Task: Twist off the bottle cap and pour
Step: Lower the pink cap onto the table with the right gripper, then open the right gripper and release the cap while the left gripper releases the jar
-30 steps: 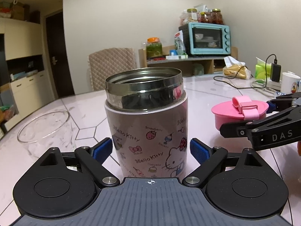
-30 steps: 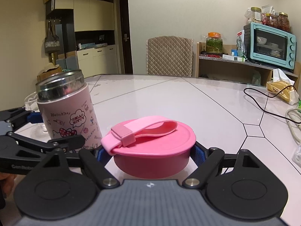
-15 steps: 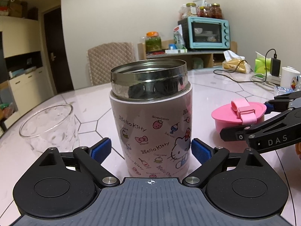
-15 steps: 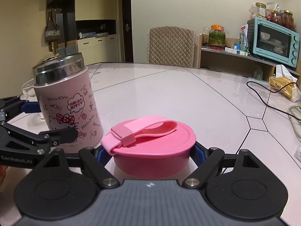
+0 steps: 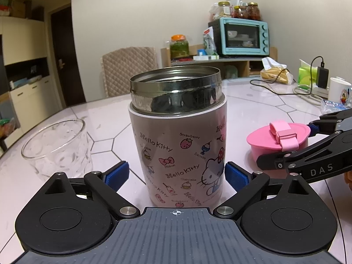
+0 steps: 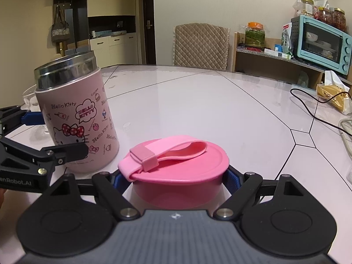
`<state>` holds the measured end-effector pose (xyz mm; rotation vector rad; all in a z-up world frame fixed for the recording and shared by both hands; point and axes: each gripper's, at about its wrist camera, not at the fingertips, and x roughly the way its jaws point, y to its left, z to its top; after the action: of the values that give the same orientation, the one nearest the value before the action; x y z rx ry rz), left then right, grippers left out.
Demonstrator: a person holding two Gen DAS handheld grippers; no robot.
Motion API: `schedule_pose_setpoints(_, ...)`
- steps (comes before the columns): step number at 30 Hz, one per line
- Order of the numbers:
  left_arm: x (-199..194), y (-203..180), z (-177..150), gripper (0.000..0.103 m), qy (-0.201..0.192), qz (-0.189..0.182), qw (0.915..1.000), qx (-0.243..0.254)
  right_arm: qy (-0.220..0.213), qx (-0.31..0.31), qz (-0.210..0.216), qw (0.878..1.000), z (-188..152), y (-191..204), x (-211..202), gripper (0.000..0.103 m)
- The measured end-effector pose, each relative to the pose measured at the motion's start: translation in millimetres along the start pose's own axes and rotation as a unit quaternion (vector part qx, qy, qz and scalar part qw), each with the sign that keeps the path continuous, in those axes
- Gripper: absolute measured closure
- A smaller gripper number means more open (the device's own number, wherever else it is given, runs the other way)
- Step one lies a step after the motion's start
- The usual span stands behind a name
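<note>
A pink Hello Kitty flask [image 5: 179, 145] with an open steel mouth stands upright on the table between the fingers of my left gripper [image 5: 176, 175]. Its blue pads stand a little off the flask's sides, so the gripper is open. The flask also shows at the left of the right wrist view [image 6: 77, 118]. My right gripper [image 6: 176, 179] is shut on the pink cap [image 6: 178, 165] with its strap on top, low over the table. The cap also shows in the left wrist view [image 5: 279, 139], right of the flask. A clear glass [image 5: 58, 146] stands left of the flask.
The white hexagon-lined table [image 6: 220, 110] stretches ahead. A black cable [image 6: 308, 103], tissue packs [image 5: 275, 73] and a white mug [image 5: 338, 92] lie at the far right. A quilted chair [image 6: 201, 45] and a shelf with a teal oven [image 6: 321, 44] stand behind.
The left gripper's pads have drawn slightly away from the flask and the view has backed off a little. The right gripper holds the cap lower, nearer the table.
</note>
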<state>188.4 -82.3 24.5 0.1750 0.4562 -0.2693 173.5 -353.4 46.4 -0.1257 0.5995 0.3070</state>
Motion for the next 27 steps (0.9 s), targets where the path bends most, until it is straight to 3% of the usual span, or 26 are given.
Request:
schedule_pose_setpoints(20, 3.2, -1.0, 0.1, 0.004, 0.010, -0.003, 0.9999, 0.005, 0.013, -0.009, 0.000, 1.000, -2.3, -0.8, 0.2, 0.017)
schedule_pose_setpoints(27, 5.1, -2.6, 1.1, 0.004, 0.012, -0.003, 0.9999, 0.008, 0.022, -0.017, -0.004, 1.000, -4.5, 2.5, 0.3, 0.012)
